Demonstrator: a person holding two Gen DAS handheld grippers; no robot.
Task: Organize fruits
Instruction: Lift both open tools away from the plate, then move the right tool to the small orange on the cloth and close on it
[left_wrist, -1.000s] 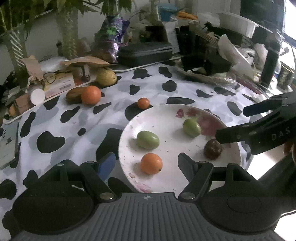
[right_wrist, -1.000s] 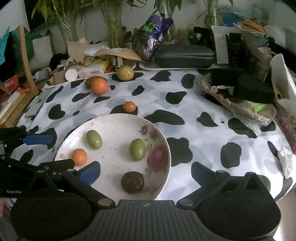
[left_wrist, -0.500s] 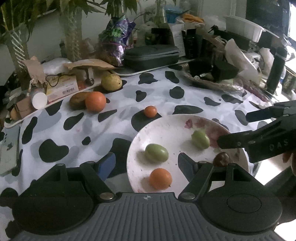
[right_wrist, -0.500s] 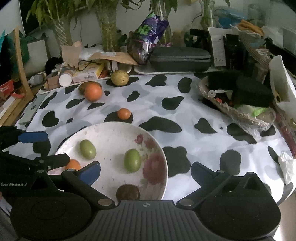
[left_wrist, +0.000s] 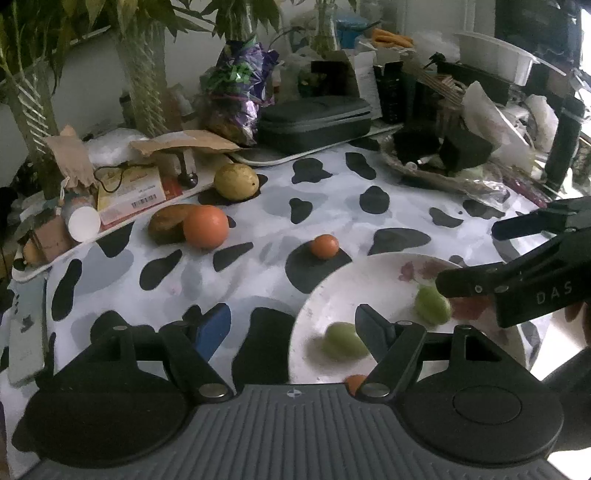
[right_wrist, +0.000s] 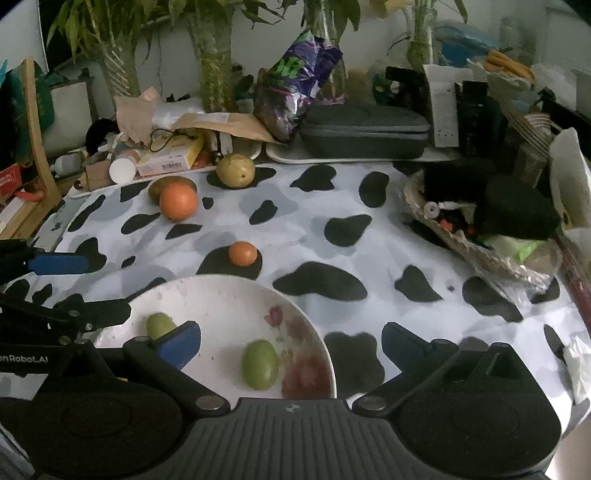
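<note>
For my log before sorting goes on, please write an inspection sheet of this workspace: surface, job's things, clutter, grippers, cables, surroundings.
Surface: table under a white cloth with black cow patches.
Job's things: white round floral plate holding two green oval fruits; small orange fruit on the cloth just beyond the rim; large orange fruit touching a brown fruit; yellow-green round fruit farther back.
Clutter: dark grey zipped case, purple foil bag, barcoded box, basket of wrapped items.
Grippers: left hand-held gripper open, empty; right hand-held gripper open, empty.
Cables: thin dark cord on the box.
Surroundings: potted plants behind.
</note>
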